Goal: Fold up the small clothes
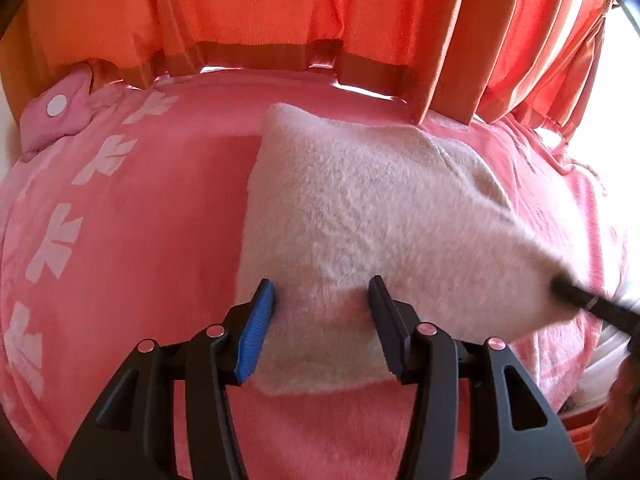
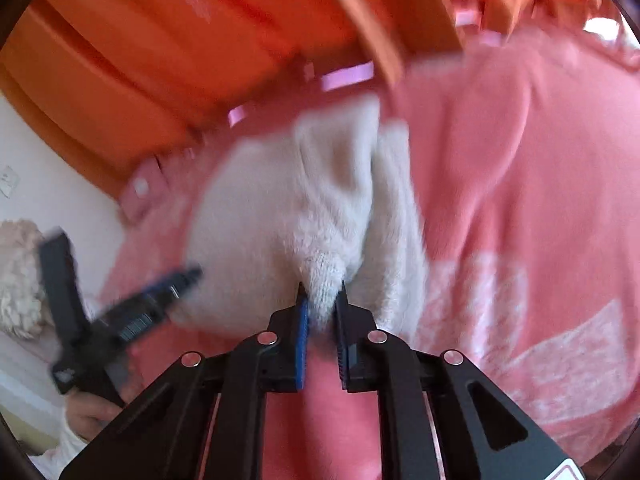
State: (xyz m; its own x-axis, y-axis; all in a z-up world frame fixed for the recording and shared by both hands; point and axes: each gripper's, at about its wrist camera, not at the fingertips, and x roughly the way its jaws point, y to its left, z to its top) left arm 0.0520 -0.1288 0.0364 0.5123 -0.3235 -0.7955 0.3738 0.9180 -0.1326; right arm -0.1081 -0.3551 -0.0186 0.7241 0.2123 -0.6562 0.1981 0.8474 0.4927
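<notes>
My right gripper [image 2: 322,300] pinches a corner of the fluffy white cloth [image 1: 360,216] on the pink blanket [image 1: 140,208] — lifted, its length running away from me. My left gripper [image 1: 322,292] gapes wide over the near edge — nearer the flat part.

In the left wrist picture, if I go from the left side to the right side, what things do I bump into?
Small pink pouch with a white dot → row of white prints on the pink blanket → fluffy cream cloth → right gripper pinching the cloth's corner.
</notes>
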